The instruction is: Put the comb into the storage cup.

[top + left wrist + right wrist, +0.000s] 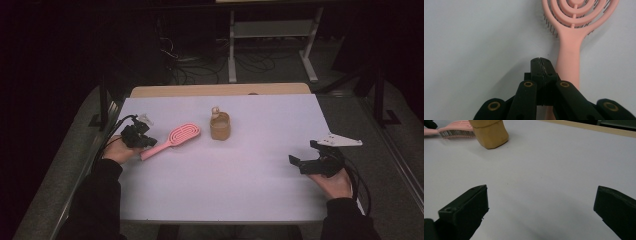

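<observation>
So I'm sitting at the table [225, 175] with a claw in each hand, and my left gripper [541, 62] is hovering right over the near end of the pink hairbrush [172, 139], jaws pressed flat together with nothing between them. From the left gripper view the closed tips are sitting just beside the brush handle [569, 62], a touch to its left, and I honestly can't tell whether they're grazing it or just floating above it. The brush is lying flat on the white tabletop toward the left side, bristles down, its looped oval head pointing up toward the middle and the handle angling back toward my left hand [119, 151]. Just beside the brush head, a little to the right, a squat tan container [220, 126] is standing upright with some small pale thing poking out of its top; the two look close but apart. My right gripper [304, 155] is hanging out well away on the right side of the table, jaws spread wide with bare tabletop showing between them, pointing roughly back toward the tan container [489, 133] and the brush bristles [455, 132] off in the distance.
</observation>
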The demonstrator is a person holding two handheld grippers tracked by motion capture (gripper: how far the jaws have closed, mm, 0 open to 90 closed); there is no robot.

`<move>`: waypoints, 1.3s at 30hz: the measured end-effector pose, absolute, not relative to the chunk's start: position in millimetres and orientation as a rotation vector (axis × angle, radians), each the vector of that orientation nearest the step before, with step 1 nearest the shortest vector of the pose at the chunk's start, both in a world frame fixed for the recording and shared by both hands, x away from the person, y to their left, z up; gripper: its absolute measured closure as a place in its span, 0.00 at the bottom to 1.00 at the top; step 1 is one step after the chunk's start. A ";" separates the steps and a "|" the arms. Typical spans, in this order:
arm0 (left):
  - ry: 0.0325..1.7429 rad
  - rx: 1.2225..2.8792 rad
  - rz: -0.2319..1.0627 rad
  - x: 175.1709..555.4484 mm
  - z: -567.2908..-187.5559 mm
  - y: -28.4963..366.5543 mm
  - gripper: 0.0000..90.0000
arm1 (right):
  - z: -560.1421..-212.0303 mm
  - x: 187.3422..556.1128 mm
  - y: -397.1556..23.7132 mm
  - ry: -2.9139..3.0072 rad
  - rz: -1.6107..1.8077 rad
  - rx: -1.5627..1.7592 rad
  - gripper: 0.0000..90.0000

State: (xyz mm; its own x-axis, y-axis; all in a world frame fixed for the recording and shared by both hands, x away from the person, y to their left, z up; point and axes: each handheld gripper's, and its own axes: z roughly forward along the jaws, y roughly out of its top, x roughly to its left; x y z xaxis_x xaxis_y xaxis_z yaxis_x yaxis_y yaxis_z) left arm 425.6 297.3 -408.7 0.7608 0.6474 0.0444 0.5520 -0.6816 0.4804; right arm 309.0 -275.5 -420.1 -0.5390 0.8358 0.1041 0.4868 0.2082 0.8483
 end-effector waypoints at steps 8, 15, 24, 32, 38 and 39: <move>0.887 2.531 0.294 421.2 -400.6 300.3 1.00 | -420.1 309.1 -275.6 2.112 1.264 1.232 0.00; 0.817 2.530 0.282 414.8 -390.7 297.0 1.00 | -420.5 309.4 -275.2 2.116 1.261 1.231 0.00; 0.739 2.511 0.253 410.0 -377.8 296.4 0.92 | -420.4 309.1 -274.9 2.116 1.262 1.226 0.00; 0.689 2.473 0.234 406.4 -368.0 297.0 0.72 | -420.3 308.9 -274.8 2.115 1.264 1.226 0.00; 0.680 2.447 0.186 406.6 -364.4 297.3 0.53 | -420.4 309.0 -274.7 2.116 1.263 1.226 0.00; 0.692 2.435 0.175 406.9 -364.6 297.3 0.50 | -420.4 308.9 -274.6 2.117 1.263 1.226 0.00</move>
